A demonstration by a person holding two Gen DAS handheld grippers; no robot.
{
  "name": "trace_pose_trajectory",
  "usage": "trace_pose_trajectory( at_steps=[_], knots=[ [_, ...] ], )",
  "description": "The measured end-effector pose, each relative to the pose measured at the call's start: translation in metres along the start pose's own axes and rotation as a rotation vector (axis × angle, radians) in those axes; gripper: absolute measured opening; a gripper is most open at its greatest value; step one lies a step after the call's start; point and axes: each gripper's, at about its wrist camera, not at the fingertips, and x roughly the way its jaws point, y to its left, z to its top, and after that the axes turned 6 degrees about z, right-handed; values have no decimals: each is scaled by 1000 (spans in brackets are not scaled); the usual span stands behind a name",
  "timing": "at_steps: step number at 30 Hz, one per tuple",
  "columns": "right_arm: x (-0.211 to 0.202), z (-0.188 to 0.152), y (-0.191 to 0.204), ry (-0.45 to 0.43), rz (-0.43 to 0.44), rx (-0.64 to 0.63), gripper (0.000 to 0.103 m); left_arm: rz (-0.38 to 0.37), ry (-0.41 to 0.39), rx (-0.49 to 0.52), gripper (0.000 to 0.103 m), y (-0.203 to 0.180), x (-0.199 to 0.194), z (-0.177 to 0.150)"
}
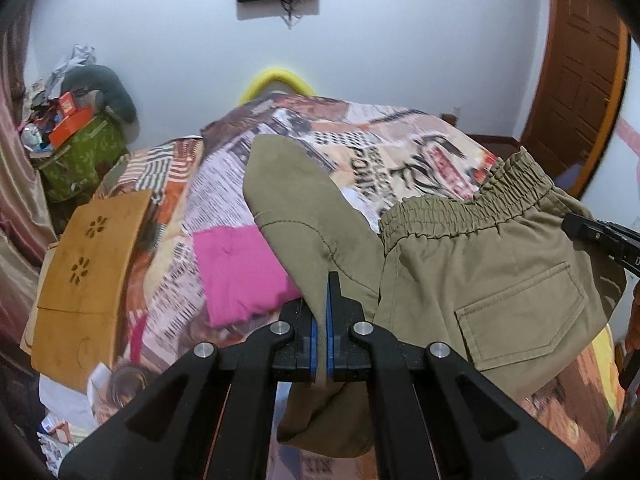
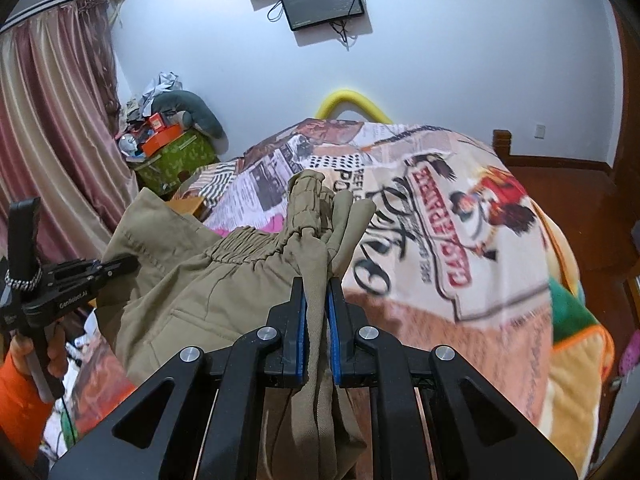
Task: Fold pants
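- Left wrist view: the left hand-held gripper has its jaws pinched tight on a fold of the olive pants, so the cloth runs up between the blue pads and sticks out past the tips in a rounded flap.
- Same view: the pants are off the bed, hanging in the air above the patterned blanket. The elastic waistband is spread out to the right of the flap, with a back pocket facing the camera below it.
- The right hand-held gripper pokes in at the far right edge, touching the pants just below the waistband; can't tell its jaw state from here.
- On the bed to the left of the pants lies a pink cloth, and further left a wooden lap tray.
- Right wrist view: the right hand-held gripper is clamped narrow on a bunched-up wad of the pants, with waistband gathers sticking up beyond the fingertips and more cloth dangling below the jaws.
- Rest of the pants stretches left from that wad across to the left hand-held gripper, which grips the far edge. All of it is held up over the bed.
- Behind the bed there's a yellow foam tube against the wall and a monitor mounted above it.
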Motion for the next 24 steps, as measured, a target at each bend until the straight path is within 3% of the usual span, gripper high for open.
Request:
trace_pose_trajectory(
  at_steps=[16, 24],
  knots=[
    [122, 49, 28, -5, 17, -86, 8, 115, -15, -101, 3, 82, 102, 33],
    [173, 24, 21, 82, 17, -34, 8, 122, 133, -142, 3, 101, 168, 11]
  ],
)
